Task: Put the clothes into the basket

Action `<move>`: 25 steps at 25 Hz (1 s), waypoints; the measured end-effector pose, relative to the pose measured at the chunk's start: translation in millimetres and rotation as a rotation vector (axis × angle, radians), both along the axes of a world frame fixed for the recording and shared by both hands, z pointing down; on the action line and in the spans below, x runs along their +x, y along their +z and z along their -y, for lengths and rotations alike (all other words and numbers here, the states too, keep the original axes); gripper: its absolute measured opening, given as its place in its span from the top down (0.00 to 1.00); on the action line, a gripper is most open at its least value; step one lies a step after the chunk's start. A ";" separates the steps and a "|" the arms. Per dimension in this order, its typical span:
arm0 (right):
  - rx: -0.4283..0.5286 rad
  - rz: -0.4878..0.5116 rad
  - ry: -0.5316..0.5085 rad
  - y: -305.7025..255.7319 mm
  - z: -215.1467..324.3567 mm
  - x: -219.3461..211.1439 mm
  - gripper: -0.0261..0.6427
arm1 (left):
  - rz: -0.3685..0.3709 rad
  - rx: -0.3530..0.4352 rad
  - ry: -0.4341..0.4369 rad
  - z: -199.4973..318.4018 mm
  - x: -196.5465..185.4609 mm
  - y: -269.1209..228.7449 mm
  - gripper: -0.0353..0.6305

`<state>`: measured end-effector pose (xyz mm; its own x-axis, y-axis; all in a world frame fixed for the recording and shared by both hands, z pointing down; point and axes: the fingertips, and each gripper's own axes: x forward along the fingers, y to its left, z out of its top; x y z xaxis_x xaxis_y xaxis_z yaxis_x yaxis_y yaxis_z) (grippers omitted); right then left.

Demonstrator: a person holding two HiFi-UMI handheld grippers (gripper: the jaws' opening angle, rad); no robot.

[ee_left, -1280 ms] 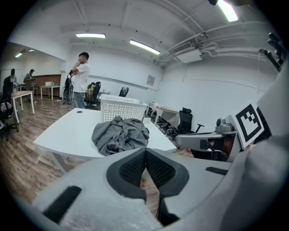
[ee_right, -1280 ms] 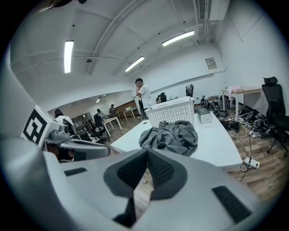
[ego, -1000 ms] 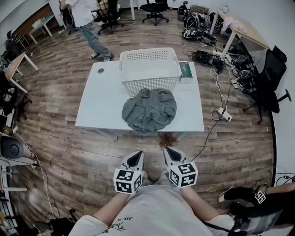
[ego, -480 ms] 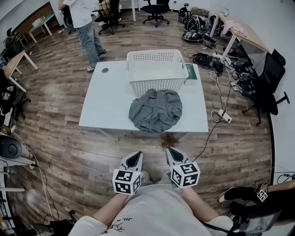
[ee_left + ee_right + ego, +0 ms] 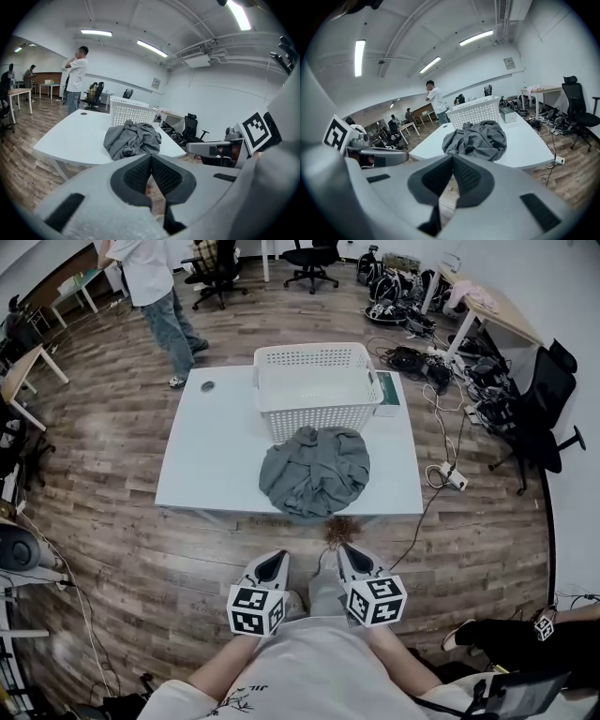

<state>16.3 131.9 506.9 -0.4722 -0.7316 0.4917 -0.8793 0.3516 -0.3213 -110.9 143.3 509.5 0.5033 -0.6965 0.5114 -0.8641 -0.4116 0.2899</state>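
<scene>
A crumpled grey garment [image 5: 314, 472] lies on the white table [image 5: 206, 456], right in front of a white slatted basket [image 5: 317, 385] that looks empty. Both grippers hang close to the person's body, well short of the table. My left gripper [image 5: 273, 565] is shut with nothing in it; its pads meet in the left gripper view [image 5: 151, 159], with the garment [image 5: 131, 140] and basket [image 5: 126, 112] beyond. My right gripper [image 5: 350, 556] is likewise shut and empty [image 5: 453, 157], facing the garment [image 5: 477, 138] and basket [image 5: 476, 111].
A green-white box [image 5: 388, 395] sits right of the basket and a small dark disc [image 5: 207, 386] lies on the table's far left. A person [image 5: 150, 282] stands beyond the table. Cables and a power strip [image 5: 452, 476] litter the floor at right, with desks and office chairs [image 5: 539, 418] around.
The person beyond the table has stepped left and farther away. The head view has shifted slightly; the table sits a little differently in frame. Both grippers stay shut near the body.
</scene>
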 end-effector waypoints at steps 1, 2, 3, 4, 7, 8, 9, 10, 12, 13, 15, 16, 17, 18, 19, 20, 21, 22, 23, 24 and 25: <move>0.002 0.001 -0.004 0.6 6.2 1.3 0.94 | 0.002 0.000 -0.002 6.3 1.7 0.5 0.93; 0.003 0.001 -0.009 1.2 13.2 2.8 0.94 | 0.005 -0.001 -0.006 13.3 3.7 0.9 0.93; 0.004 0.002 -0.015 1.8 20.9 4.8 0.94 | 0.007 -0.002 -0.010 21.0 6.1 1.2 0.93; 0.006 0.002 -0.022 2.1 29.7 7.3 0.94 | 0.009 -0.003 -0.014 29.3 9.2 1.5 0.93; 0.019 -0.004 -0.046 0.6 60.6 18.4 0.94 | 0.016 -0.005 -0.025 57.3 21.8 2.5 0.93; 0.025 -0.007 -0.055 -0.4 71.8 22.5 0.94 | 0.018 -0.005 -0.029 67.3 26.4 2.7 0.93; 0.030 -0.008 -0.064 -1.5 82.6 26.3 0.94 | 0.020 -0.005 -0.035 77.1 30.5 2.6 0.93; 0.035 -0.010 -0.074 -2.4 92.8 29.9 0.94 | 0.021 -0.005 -0.042 86.5 34.0 2.4 0.93; 0.043 -0.011 -0.092 -4.0 111.6 35.7 0.94 | 0.026 -0.003 -0.058 103.8 39.4 1.4 0.93; 0.046 -0.012 -0.102 -4.6 120.1 38.1 0.94 | 0.028 -0.001 -0.067 111.7 41.5 0.6 0.93; 0.050 -0.016 -0.123 -4.9 134.4 42.7 0.94 | 0.033 0.002 -0.085 125.0 45.1 -1.5 0.93; 0.050 -0.018 -0.132 -4.5 140.2 44.9 0.94 | 0.034 0.004 -0.093 130.4 46.4 -2.4 0.93; 0.048 -0.019 -0.137 -3.6 145.0 47.0 0.94 | 0.036 0.005 -0.101 134.9 47.2 -3.0 0.93; 0.044 -0.019 -0.139 -2.5 148.7 48.9 0.94 | 0.037 0.003 -0.107 138.5 47.6 -2.9 0.93; 0.038 -0.018 -0.139 -1.2 151.2 50.5 0.94 | 0.037 -0.001 -0.113 141.0 47.8 -2.1 0.93; 0.032 -0.017 -0.139 0.0 152.3 51.7 0.94 | 0.036 -0.007 -0.116 142.5 48.2 -1.0 0.93; 0.026 -0.017 -0.139 1.1 152.8 52.5 0.94 | 0.035 -0.012 -0.116 143.5 48.5 0.0 0.93; 0.020 -0.020 -0.138 2.2 153.3 52.8 0.94 | 0.035 -0.015 -0.113 144.6 48.8 0.7 0.93; 0.014 -0.023 -0.136 3.4 154.6 52.8 0.94 | 0.035 -0.018 -0.107 146.4 48.9 1.0 0.93; 0.008 -0.026 -0.132 4.6 156.7 52.4 0.94 | 0.035 -0.019 -0.100 149.0 49.0 1.1 0.93; 0.004 -0.026 -0.127 5.4 159.6 51.7 0.94 | 0.035 -0.020 -0.091 152.2 48.9 1.3 0.93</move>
